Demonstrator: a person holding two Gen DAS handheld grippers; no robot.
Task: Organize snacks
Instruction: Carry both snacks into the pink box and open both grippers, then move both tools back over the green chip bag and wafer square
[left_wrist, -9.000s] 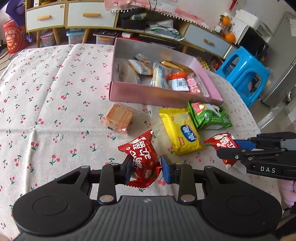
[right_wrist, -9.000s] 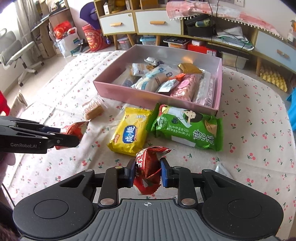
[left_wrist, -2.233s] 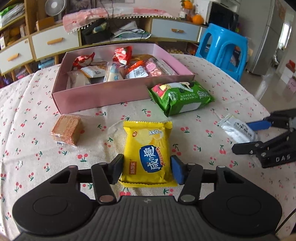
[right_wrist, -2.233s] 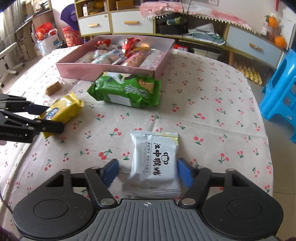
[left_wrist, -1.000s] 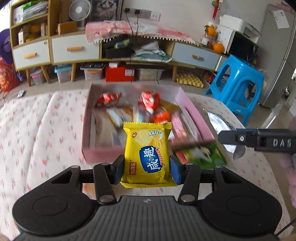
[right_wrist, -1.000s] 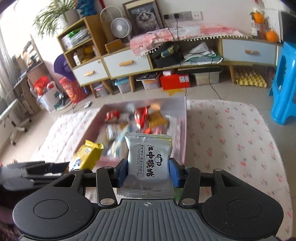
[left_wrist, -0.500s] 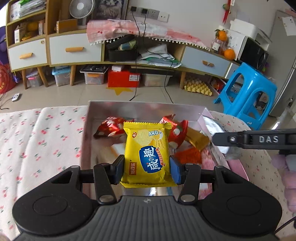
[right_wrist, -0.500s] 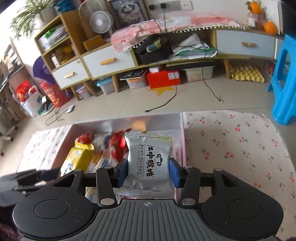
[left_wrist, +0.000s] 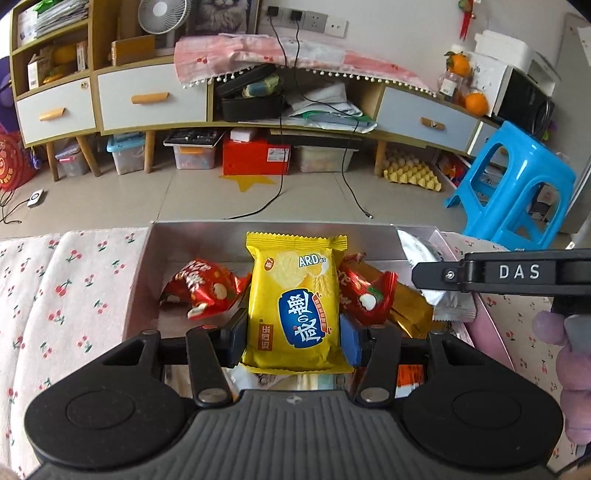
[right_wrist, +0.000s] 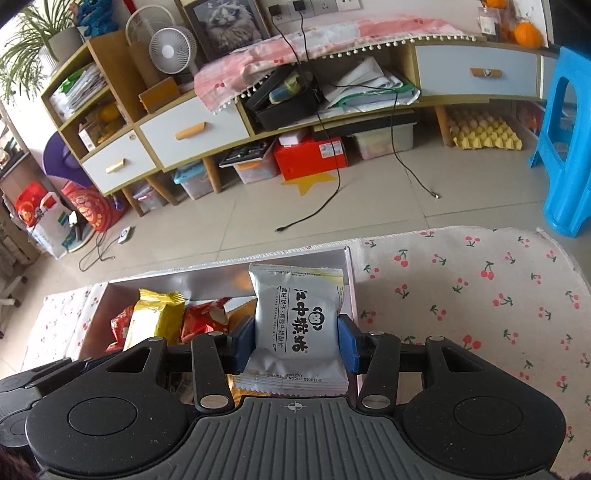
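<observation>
My left gripper (left_wrist: 293, 332) is shut on a yellow biscuit packet (left_wrist: 295, 302), held upright over the far end of the pink box (left_wrist: 140, 280). My right gripper (right_wrist: 295, 343) is shut on a silver-white snack packet (right_wrist: 297, 325), above the box's far right corner (right_wrist: 351, 291). In the left wrist view the right gripper's black finger (left_wrist: 498, 275) crosses from the right with the silver packet (left_wrist: 424, 258) in it. The yellow packet (right_wrist: 155, 317) shows at the left of the right wrist view. Red packets (left_wrist: 201, 286) and a gold one (left_wrist: 410, 302) lie in the box.
The box sits on a table with a cherry-print cloth (right_wrist: 461, 288); its far edge is just beyond the box. Past it lie a tiled floor with cables (left_wrist: 273, 199), a low cabinet with drawers (left_wrist: 147, 99) and a blue plastic stool (left_wrist: 517, 181). A gloved hand (left_wrist: 569, 354) shows at right.
Both grippers have carried their packets forward and slightly down, from over the near part of the box to over its far end. The grips are unchanged.
</observation>
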